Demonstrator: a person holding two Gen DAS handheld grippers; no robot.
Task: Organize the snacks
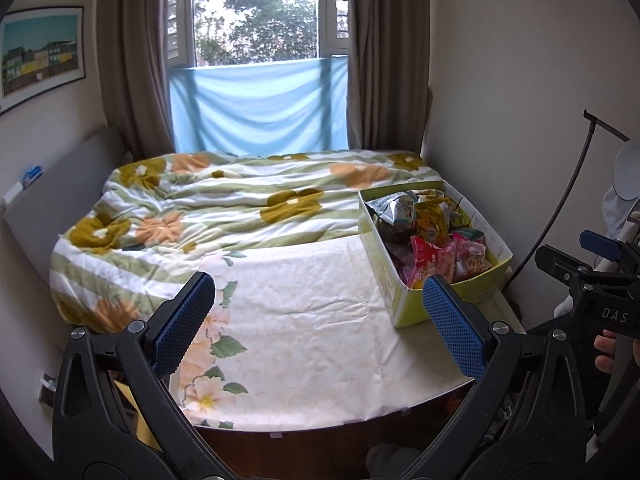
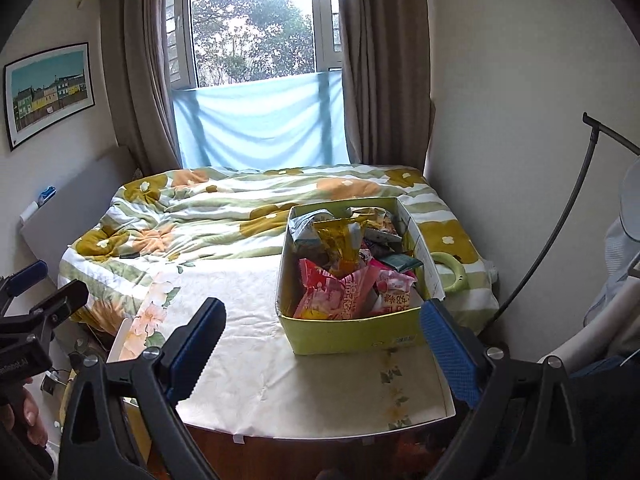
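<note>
Snacks gathered in the box, both grippers empty

The snack packets [image 2: 348, 276] fill the green box [image 2: 352, 334] at centre right, so none lie loose on the table [image 2: 248, 360]; left gripper [image 1: 320, 320] and right gripper [image 2: 324, 344] hang wide apart at bottom.

Table [image 2: 320, 380] sits in front, bed [image 2: 224, 216] directly behind it, window [image 2: 256, 28] behind the bed. Snack box [image 2: 352, 336] stands on the table's right side, reaching from near the front edge to the back edge; snack packets [image 2: 340, 292] piled inside it. Ring-shaped item [image 2: 450, 272] lies on the bed just right of the box. Framed picture [image 2: 48, 92] hangs on the left wall, headboard panel [image 2: 80, 208] below it along the bed's left side.
</note>
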